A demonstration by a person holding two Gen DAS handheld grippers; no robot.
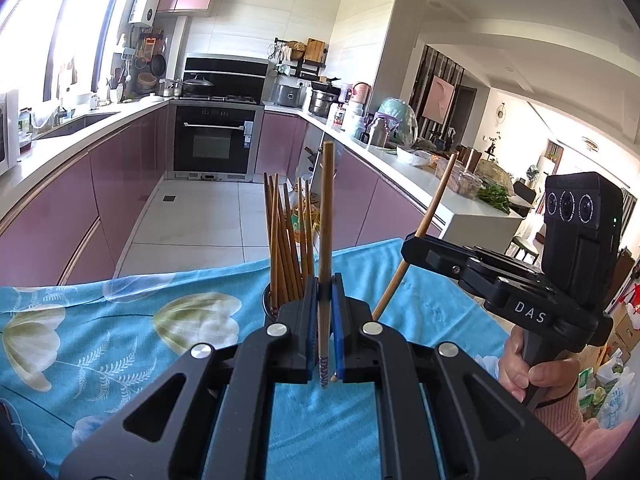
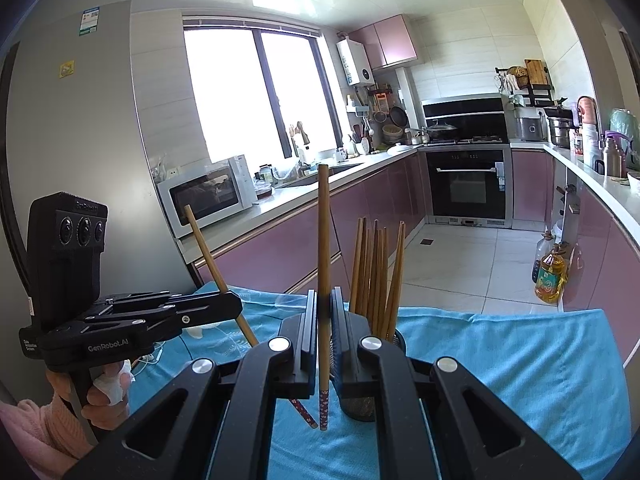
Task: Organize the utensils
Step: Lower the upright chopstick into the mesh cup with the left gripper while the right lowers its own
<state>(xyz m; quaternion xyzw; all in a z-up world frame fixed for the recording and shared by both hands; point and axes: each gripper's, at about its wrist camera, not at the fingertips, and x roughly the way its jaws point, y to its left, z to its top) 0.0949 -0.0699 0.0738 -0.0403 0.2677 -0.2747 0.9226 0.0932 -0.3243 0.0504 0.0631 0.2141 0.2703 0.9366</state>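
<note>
You are holding one chopstick in each claw. Your left claw is clamped together on a wooden chopstick that is standing nearly upright, its patterned tip hanging below the pads. Your right claw is pinching its own chopstick the same way, with a floral tip pointing down toward the blue cloth on the tabletop. The holder with the other chopsticks is sitting just to the right of your right claw and just beyond and left of your left one; it may be mesh, though the claw is hiding most of it. These sticks are looking light, stiff and smooth, so they are likely to swivel between the pads. Gripping near the middle, as you are doing, seems to be keeping them steady.
</note>
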